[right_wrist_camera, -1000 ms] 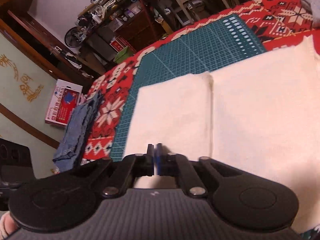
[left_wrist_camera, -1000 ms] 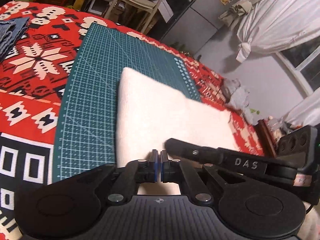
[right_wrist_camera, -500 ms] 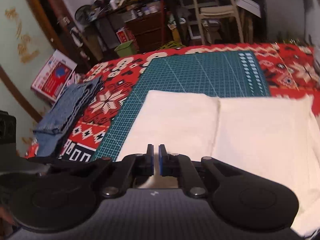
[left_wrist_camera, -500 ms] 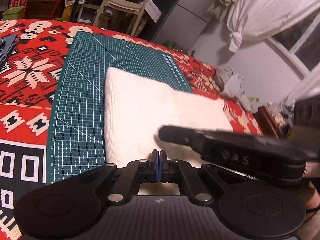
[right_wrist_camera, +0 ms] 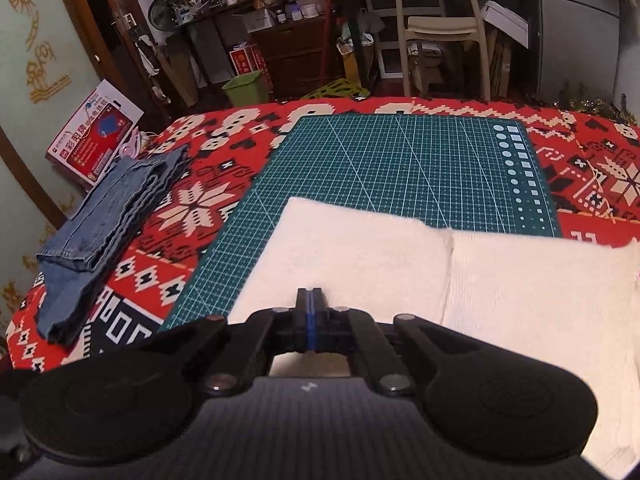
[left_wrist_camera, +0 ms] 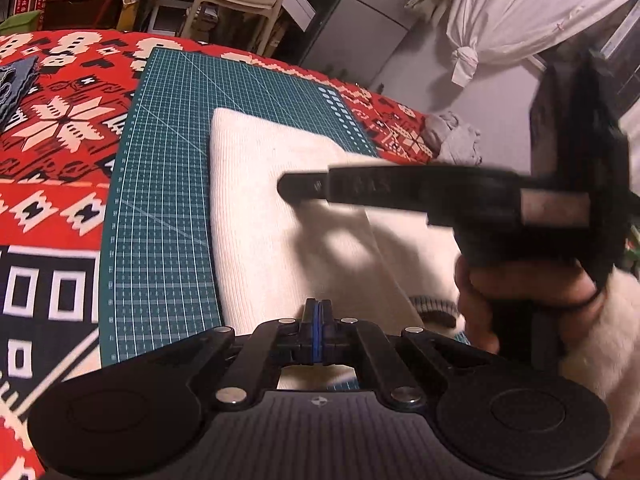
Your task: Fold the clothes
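Observation:
A cream knitted garment lies folded flat, partly on the green cutting mat. A fold line runs down its middle, and a striped cuff peeks out near its front edge. My left gripper hovers over the garment's near edge, shut with nothing between its fingers. My right gripper is raised above the garment's near edge, also shut and empty. In the left wrist view the right gripper's body crosses above the garment, held by a hand.
Folded blue jeans lie at the left on the red patterned cover. A grey cloth bundle sits at the bed's far right edge. Behind the bed stand a cream chair, a green bin and cluttered shelves.
The right gripper has lifted and levelled out over the garment, its jaws closing fully. In the left wrist view it has risen and swung up to the right. The garment stays put.

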### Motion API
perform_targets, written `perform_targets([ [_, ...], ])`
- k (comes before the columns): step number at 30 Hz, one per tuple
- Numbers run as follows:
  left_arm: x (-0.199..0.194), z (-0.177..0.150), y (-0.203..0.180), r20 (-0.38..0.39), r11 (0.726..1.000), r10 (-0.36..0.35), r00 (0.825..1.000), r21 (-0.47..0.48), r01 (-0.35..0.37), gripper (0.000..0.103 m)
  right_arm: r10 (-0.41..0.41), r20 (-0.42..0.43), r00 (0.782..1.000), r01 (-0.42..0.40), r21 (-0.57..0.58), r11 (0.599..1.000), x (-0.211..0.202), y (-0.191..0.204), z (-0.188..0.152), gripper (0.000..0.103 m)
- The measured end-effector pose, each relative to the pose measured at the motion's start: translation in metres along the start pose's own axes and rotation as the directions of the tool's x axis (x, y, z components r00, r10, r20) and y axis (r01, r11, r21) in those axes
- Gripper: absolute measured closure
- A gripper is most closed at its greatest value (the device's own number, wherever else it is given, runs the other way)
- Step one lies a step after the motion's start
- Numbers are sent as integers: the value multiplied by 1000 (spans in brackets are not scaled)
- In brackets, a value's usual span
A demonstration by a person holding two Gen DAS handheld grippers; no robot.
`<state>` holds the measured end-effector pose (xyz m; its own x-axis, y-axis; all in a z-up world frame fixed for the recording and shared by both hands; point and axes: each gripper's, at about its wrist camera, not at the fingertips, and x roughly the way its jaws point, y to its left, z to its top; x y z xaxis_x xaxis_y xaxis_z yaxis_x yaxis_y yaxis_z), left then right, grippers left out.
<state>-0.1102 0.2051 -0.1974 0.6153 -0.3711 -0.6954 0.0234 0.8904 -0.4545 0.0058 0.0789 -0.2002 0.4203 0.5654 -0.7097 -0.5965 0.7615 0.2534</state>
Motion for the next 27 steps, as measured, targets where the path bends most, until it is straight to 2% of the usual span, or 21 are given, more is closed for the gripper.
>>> perform_targets([
  [6,-4,-1,4,1,999,-13,1000,-39,13,103,10,-26,1000,-10,4,1000,-14,6,-15,103],
  [11,-6,-2,0,-1,1000,-5,1000,-22,5,103,30,-54,998,-31,-6,1000,-32,13,-36,103],
  [20,-12,-12,-3,-12,1000,7,1000,-14,-7,103,17,-51,999,-18,-22,1000,-35,13,-36,103],
  [27,-17,-19,3,-22,999,-4,1000,-44,3,103,39,-85,996,-41,-22,999,-54,20,-61,103],
])
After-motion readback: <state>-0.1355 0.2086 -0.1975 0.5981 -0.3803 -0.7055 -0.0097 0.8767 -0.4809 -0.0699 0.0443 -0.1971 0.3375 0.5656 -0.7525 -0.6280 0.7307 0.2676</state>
